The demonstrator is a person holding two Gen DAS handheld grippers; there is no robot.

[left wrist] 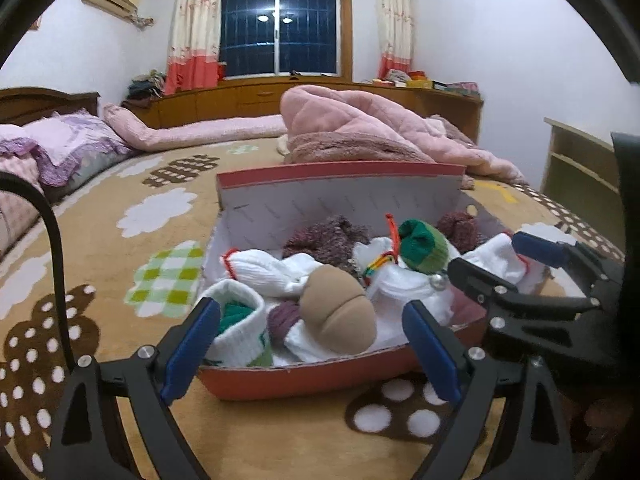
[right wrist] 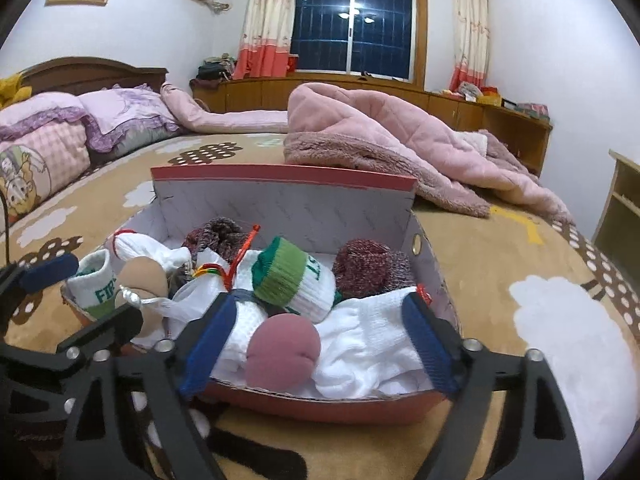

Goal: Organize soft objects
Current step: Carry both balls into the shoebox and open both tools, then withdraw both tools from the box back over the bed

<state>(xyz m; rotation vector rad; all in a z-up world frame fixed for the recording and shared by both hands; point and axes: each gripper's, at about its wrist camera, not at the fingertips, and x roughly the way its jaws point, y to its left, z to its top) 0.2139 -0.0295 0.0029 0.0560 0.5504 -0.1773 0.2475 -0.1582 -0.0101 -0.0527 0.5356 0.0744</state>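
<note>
A red cardboard box (left wrist: 304,384) (right wrist: 320,408) with a white inside sits on the bed and holds several rolled socks. A tan sock ball (left wrist: 338,314) (right wrist: 144,276), a green-cuffed white sock (left wrist: 424,250) (right wrist: 292,280), a pink sock ball (right wrist: 282,354), white socks (right wrist: 368,344) and maroon knit socks (left wrist: 328,236) (right wrist: 372,266) lie inside. My left gripper (left wrist: 312,352) is open and empty at the box's near left rim. My right gripper (right wrist: 320,344) is open around the pink ball and white socks at the near right rim.
The box stands on a brown patterned bedspread (left wrist: 132,240). A pink quilt (left wrist: 360,128) (right wrist: 384,144) is heaped behind the box. Pillows (right wrist: 60,136) lie at the left by the headboard. A wooden shelf (right wrist: 620,208) stands at the right.
</note>
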